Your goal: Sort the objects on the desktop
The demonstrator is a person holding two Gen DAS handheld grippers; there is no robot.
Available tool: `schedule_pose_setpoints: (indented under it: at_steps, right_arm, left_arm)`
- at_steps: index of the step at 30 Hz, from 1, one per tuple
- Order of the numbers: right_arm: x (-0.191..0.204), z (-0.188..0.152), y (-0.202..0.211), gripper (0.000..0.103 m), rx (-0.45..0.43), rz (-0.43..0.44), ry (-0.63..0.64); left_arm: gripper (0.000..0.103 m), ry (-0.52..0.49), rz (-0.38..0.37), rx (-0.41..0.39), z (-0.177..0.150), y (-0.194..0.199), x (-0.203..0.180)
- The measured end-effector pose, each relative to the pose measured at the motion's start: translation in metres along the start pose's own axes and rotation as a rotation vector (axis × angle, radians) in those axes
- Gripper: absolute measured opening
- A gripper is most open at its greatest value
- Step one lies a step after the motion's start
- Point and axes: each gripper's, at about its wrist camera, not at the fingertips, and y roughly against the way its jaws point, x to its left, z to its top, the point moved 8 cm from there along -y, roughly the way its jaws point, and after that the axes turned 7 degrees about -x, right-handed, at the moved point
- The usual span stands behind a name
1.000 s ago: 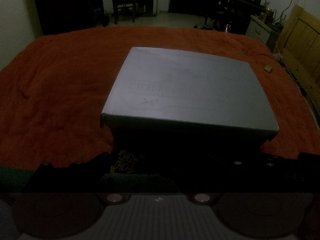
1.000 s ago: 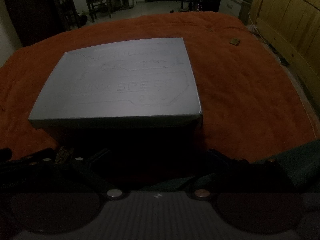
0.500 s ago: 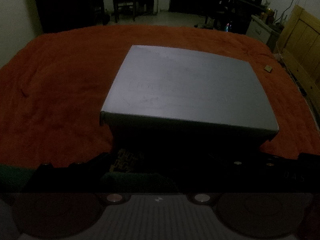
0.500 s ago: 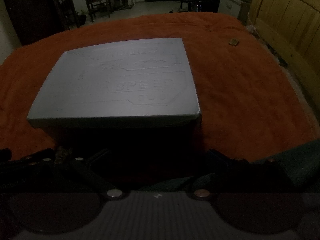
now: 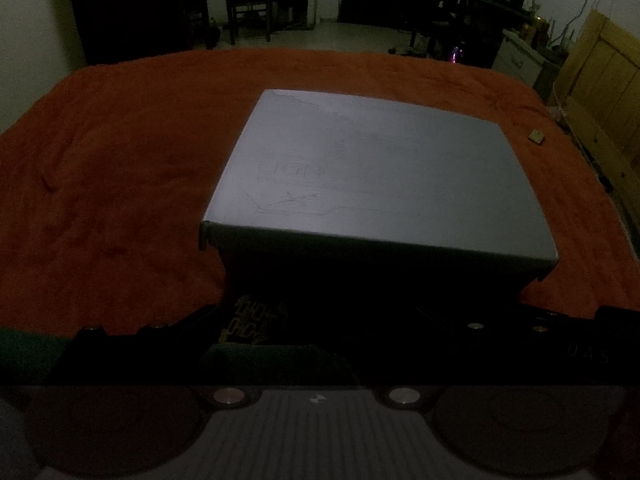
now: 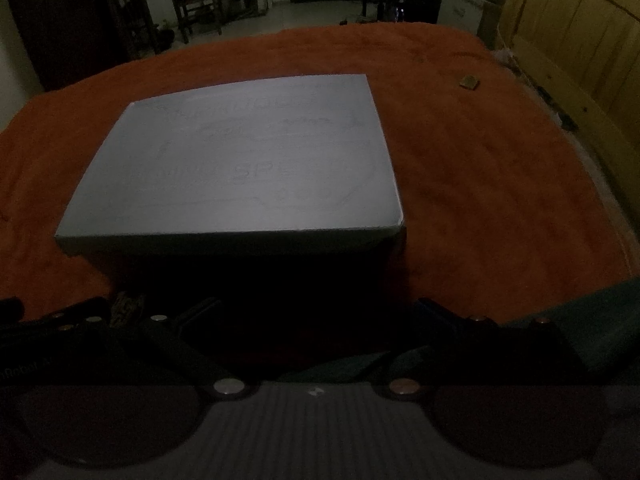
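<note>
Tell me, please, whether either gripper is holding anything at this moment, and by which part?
It cannot be told: both grippers sit in deep shadow before the closed grey box, their fingertips lost in the dark.

- A closed box [image 5: 380, 176] is sitting on the blanket-covered bed [image 5: 112, 184], near its front edge and about midway between its left and right edges.
- A small flat item [image 5: 536, 136] is lying on the bed behind and to the right of the box, well apart from it, near the right edge.
- A headboard-like wooden panel [image 6: 580, 40] is standing along the bed's right edge.
- A patterned item [image 5: 250, 320] is lying just before the box's front left corner, partly hidden in shadow.
- A chair [image 5: 248, 0] is standing on the floor beyond the bed's far edge.
</note>
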Motion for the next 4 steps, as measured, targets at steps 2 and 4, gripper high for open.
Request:
schedule_pose_setpoints:
  at_steps: [2, 4]
  right_arm:
    - [-0.0011, -0.0001, 0.0001, 0.103, -0.001, -0.004, 0.002]
    - [-0.0022, -0.0003, 0.0000, 0.103, 0.000, -0.007, 0.004]
  left_arm:
    - [0.103, 0.001, 0.000, 0.001, 0.0002, 0.0001, -0.0003]
    - [0.102, 0.001, 0.000, 0.001, -0.0001, 0.0000, -0.0005]
